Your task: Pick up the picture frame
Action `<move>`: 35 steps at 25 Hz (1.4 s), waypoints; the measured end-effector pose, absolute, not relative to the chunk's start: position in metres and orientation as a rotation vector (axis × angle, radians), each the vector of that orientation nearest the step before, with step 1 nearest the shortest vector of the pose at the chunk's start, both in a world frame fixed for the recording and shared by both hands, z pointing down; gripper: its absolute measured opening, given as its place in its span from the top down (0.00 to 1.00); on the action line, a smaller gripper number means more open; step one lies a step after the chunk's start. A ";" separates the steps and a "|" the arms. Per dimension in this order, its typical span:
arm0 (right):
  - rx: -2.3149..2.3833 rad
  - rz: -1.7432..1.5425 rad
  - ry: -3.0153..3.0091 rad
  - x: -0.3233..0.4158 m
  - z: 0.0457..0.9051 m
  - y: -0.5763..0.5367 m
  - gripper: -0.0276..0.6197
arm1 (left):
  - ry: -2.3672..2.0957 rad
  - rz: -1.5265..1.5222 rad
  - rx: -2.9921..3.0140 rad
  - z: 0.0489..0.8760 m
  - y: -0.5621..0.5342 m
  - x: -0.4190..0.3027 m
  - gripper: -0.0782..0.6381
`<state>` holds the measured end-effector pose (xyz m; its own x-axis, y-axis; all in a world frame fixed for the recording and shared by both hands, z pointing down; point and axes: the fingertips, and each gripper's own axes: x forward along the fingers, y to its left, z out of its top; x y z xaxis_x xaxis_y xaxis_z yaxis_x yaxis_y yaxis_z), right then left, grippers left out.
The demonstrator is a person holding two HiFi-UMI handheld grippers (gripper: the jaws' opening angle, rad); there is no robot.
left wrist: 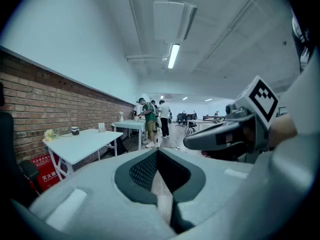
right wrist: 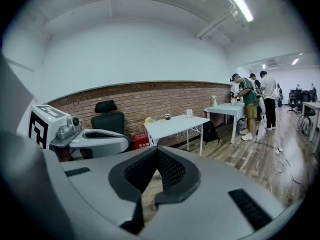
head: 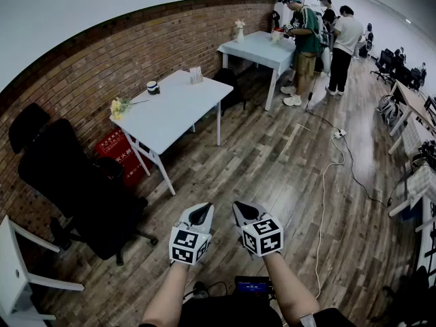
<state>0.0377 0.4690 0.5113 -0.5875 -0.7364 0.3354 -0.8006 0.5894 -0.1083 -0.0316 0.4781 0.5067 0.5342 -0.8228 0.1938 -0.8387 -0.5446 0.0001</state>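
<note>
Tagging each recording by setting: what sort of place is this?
Most likely a shared office or lab workroom: a white table beside a brick wall, a black office chair, and people standing at another table farther down the wood floor.

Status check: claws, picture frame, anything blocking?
Left claw and right claw shut, empty, over floor. Likely picture frame upright at far end of white table, untouched. Path looks open; black chair off left.
</note>
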 end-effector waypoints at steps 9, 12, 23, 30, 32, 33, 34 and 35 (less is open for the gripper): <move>1.272 0.324 -2.541 0.037 0.512 0.481 0.95 | -1.411 0.216 2.673 0.506 0.493 -0.028 0.88; 1.282 0.315 -2.542 0.038 0.512 0.484 0.95 | -1.408 0.236 2.675 0.509 0.497 -0.028 0.88; 1.292 0.303 -2.549 0.046 0.513 0.493 0.95 | -1.400 0.288 2.685 0.517 0.505 -0.018 0.88; 1.288 0.304 -2.564 0.060 0.509 0.494 0.95 | -1.405 0.290 2.675 0.520 0.507 -0.004 0.88; 1.281 0.307 -2.570 0.065 0.509 0.493 0.95 | -1.410 0.278 2.668 0.519 0.506 0.001 0.88; 1.275 0.309 -2.572 0.067 0.509 0.492 0.94 | -1.414 0.273 2.663 0.519 0.505 0.003 0.88; 1.269 0.310 -2.575 0.069 0.510 0.492 0.95 | -1.418 0.271 2.658 0.519 0.504 0.005 0.88; 1.262 0.311 -2.578 0.072 0.511 0.491 0.95 | -1.424 0.270 2.653 0.519 0.504 0.008 0.88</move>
